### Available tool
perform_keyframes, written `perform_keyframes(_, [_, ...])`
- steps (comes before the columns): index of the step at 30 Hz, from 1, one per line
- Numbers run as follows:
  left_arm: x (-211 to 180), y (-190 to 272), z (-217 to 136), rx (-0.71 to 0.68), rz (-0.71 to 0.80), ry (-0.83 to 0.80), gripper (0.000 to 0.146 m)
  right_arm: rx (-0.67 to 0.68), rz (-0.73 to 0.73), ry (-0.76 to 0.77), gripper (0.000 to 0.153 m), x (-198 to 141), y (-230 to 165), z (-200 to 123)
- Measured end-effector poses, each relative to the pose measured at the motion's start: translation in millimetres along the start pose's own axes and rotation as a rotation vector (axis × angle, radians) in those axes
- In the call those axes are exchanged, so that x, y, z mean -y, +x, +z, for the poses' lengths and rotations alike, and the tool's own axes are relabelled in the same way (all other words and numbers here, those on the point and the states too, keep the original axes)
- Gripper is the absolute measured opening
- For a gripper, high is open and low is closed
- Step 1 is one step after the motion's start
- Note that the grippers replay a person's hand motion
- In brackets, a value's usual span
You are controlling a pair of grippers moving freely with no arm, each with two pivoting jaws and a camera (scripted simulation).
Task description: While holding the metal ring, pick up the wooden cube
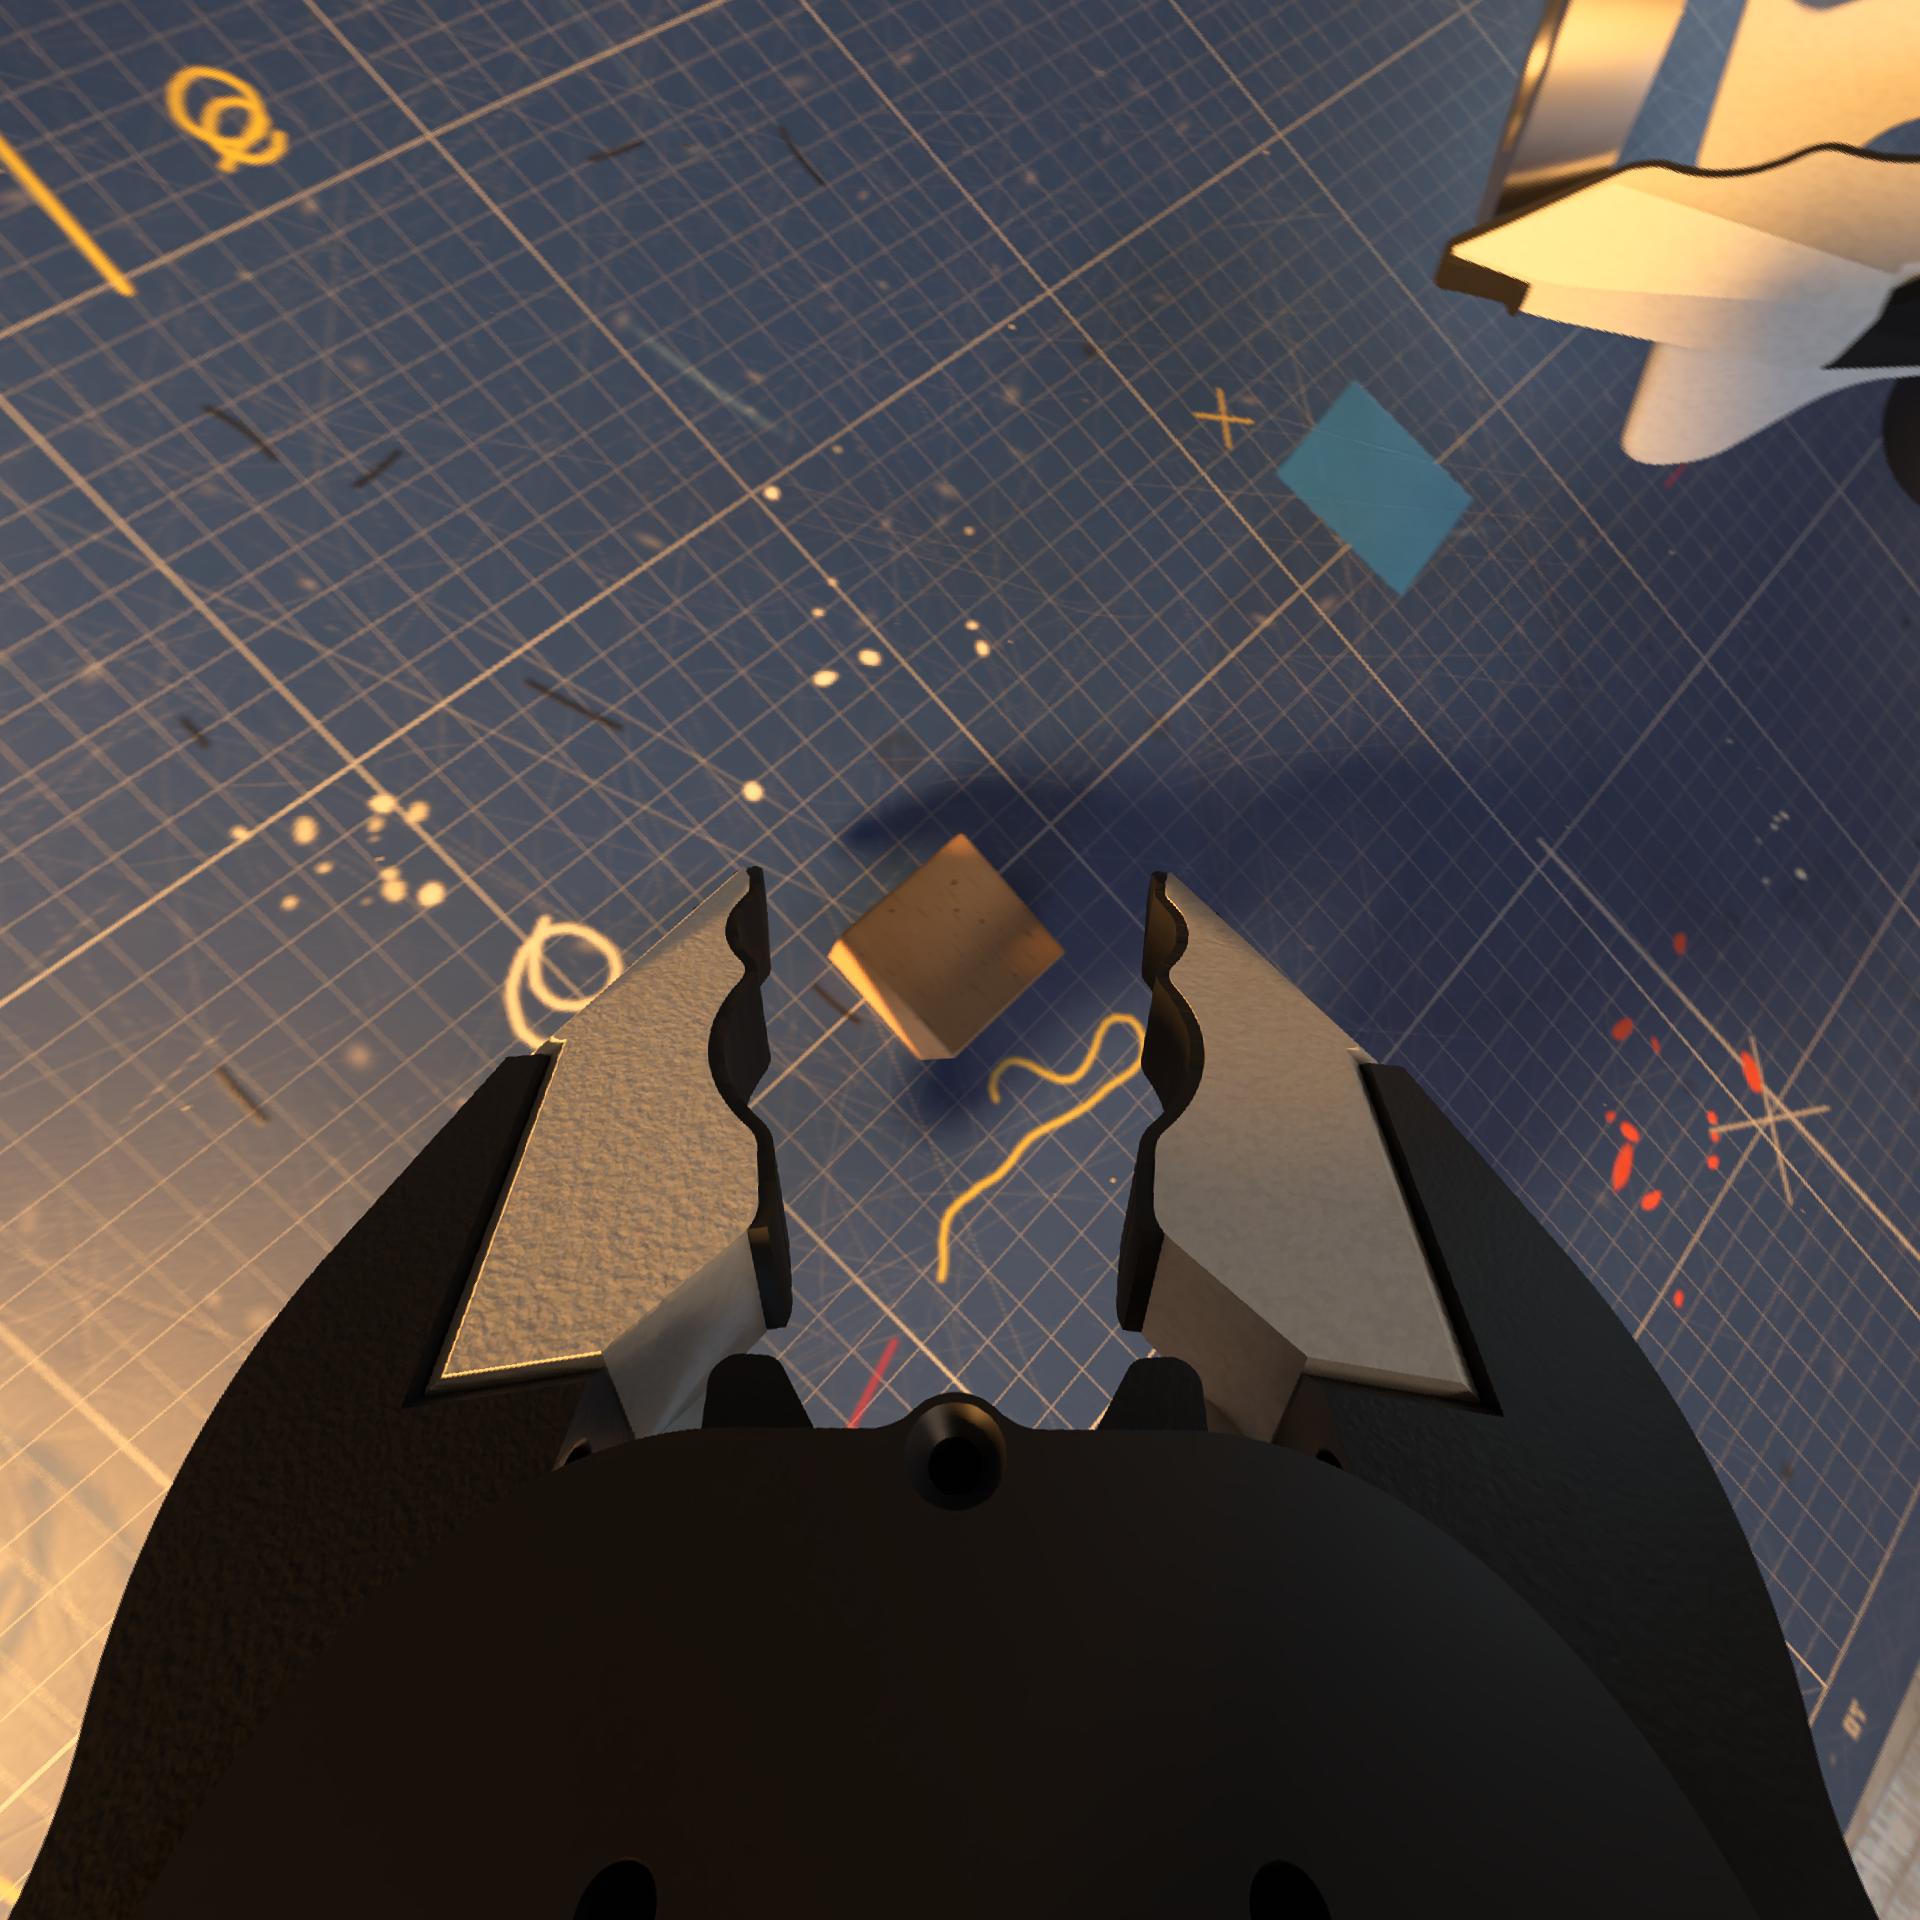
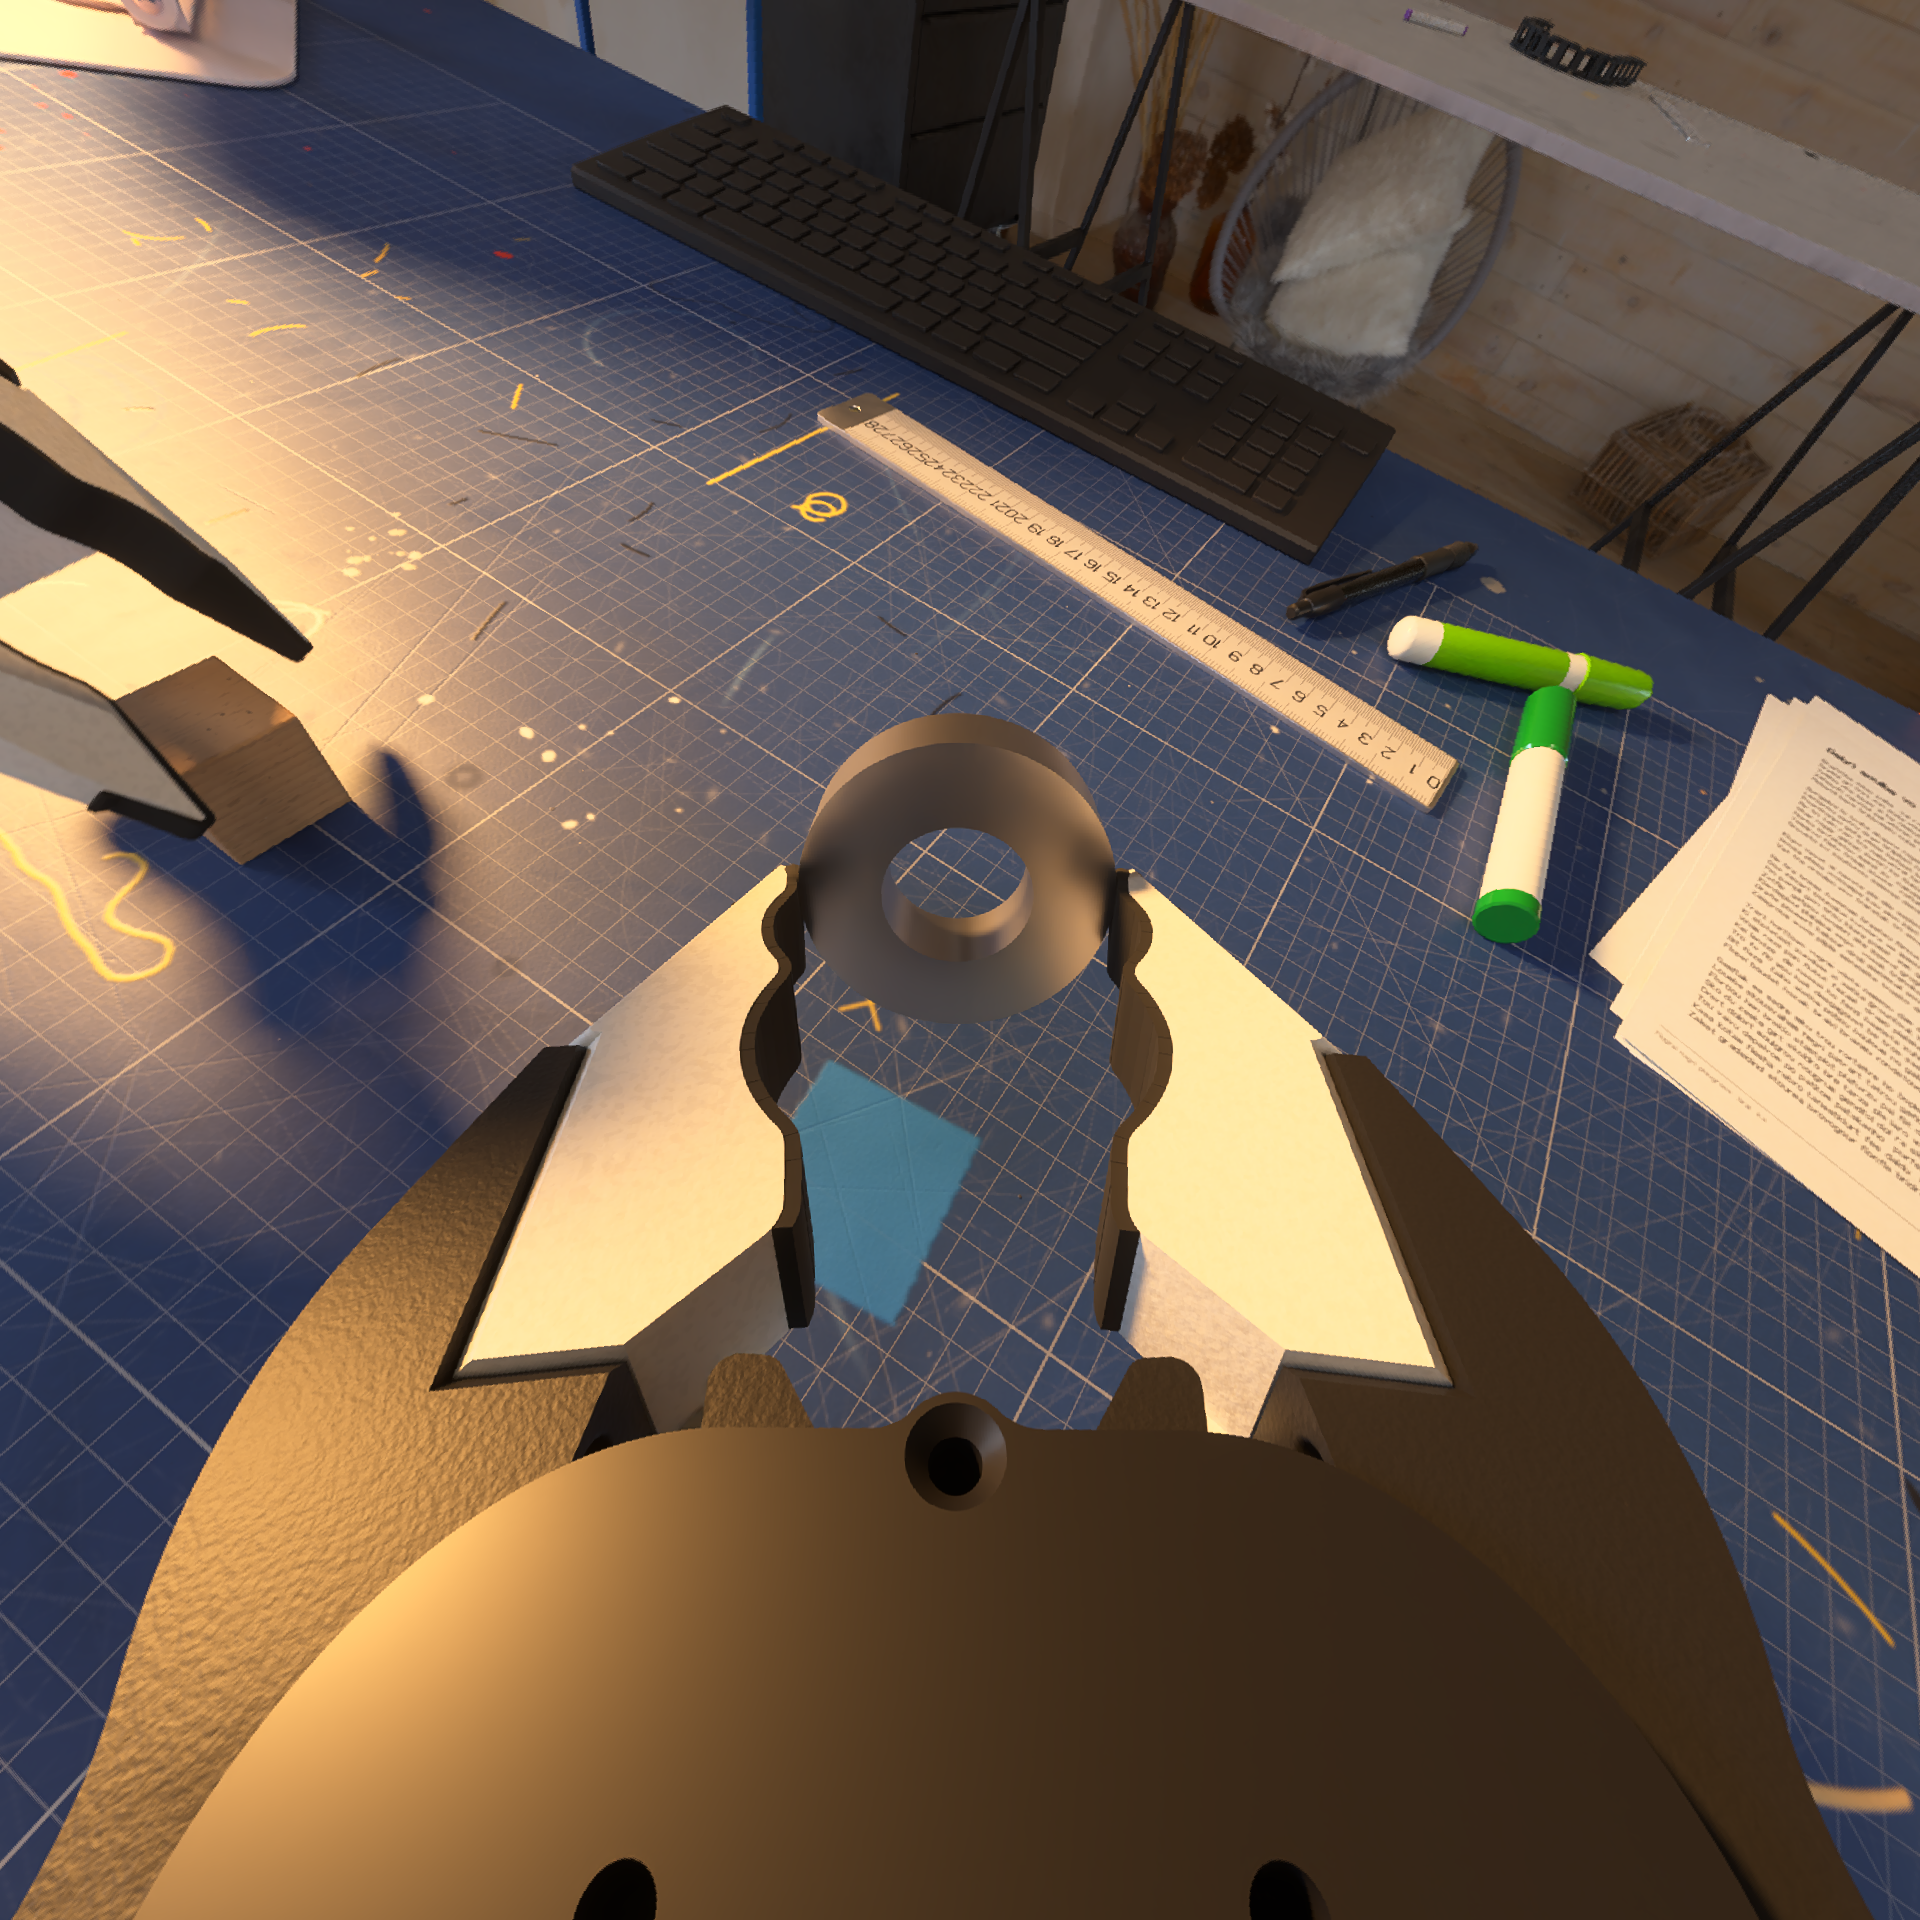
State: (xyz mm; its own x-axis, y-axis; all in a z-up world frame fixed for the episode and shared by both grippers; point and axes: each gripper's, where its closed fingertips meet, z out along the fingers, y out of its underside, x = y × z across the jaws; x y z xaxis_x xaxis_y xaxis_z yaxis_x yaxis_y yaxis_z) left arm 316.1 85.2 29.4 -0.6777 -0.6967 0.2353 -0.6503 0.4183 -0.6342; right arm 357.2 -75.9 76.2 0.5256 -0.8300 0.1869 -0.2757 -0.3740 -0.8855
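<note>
Right claw clamps the ring, lifted. Left claw wide open, empty, straddling the cube on the desk; grasp and lift remain.

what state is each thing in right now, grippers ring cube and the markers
left gripper: open, fingers either side of the cube, not gripping
right gripper: shut on the ring, off the mat
ring: held at its rim, hole clear
cube: resting on the mat, not lifted
green markers: capped, lying in a T
black pen: lying flat
</note>
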Motion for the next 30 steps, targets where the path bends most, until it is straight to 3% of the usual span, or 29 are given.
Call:
perform_keyframes(6, [10.8,-12.9,-12.1,0.011,-0.065,0.056,0.073,-0.003,-0.009,0.003,0.059,1.5,-0.6,-0.7])
perform_keyframes(15, [1.3,-7.9,-7.5,0.028,-0.017,-0.013,0.074,-0.005,-0.012,0.002,0.059,1.6,-0.3,-1.4])
perform_keyframes(18, [0.6,-0.5,-17.0,-0.049,0.006,-0.001,0.072,-0.002,-0.008,0.005,0.059,2.2,-0.2,-1.7])
perform_keyframes(21, [-1.8,10.8,-30.8,-0.141,0.22,-0.022,0.063,0.004,-0.011,0.002,0.059,1.8,-2.1,-0.9])
perform_keyframes(26, [-4.1,0.0,-42.0,-0.063,0.68,-0.164,0.061,0.008,-0.02,-0.006,0.059,0.3,-5.2,0.6])
perform_keyframes(30, [-16.7,-5.2,-30.4,-0.109,0.778,-0.34,0.061,0.01,-0.013,-0.005,0.059,0.2,-4.8,0.5])
